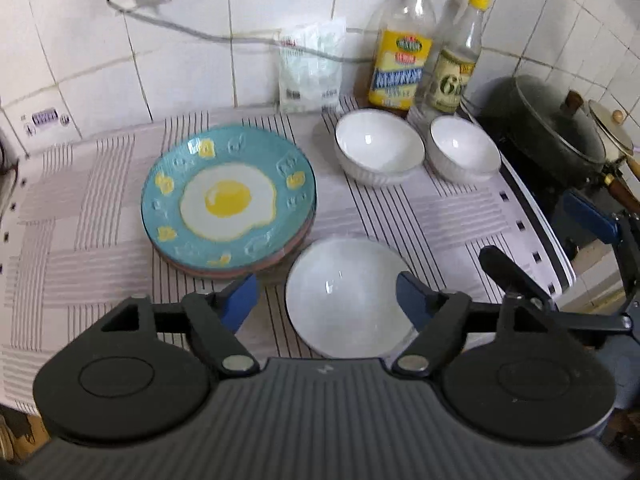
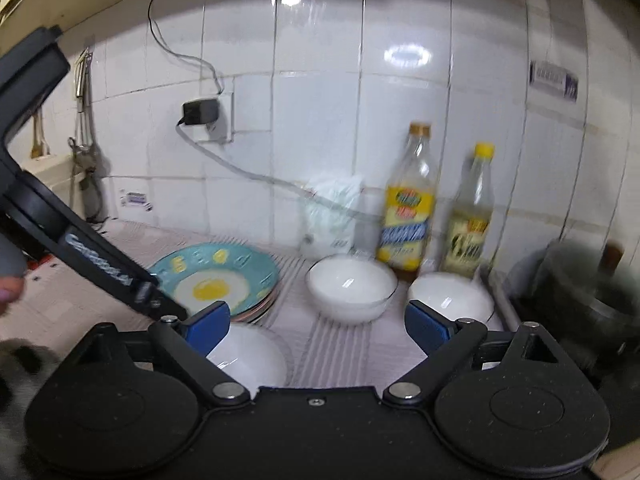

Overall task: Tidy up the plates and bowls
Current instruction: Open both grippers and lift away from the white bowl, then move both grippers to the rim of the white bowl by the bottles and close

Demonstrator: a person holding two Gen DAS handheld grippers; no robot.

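- plates look sorted: the egg plate sits on top of a stack of a few plates, pinkish rims peeking out underneath, roughly mid-cloth and a bit toward the back edge
- bowls are the part that's left, I'd say: three white ones, all apart, none nested
- near bowl sits by the front edge of the cloth, just beside the stack, maybe touching the plate rims, hard to tell
- back bowl and right bowl sit side by side along the back edge, right in front of the bottles, with the right one near the cloth's right edge
- left gripper is spread fairly wide with nothing clamped; the near bowl shows between its blue pads but they aren't pressing on it, looks like it hangs above it
- right gripper is wide open and empty too, pointing at the gap between the back bowl and the right bowl
- in the right wrist view the near bowl is tucked low behind its left pad, and the egg plate is partly hidden by the other tool's handle
- so my guess is about halfway: plates stacked, bowls need nesting into one pile, probably the near one going into or under the back pair
- the pot off the right edge of the cloth isn't part of this
- both views are a bit blurry, so don't trust fine rim details
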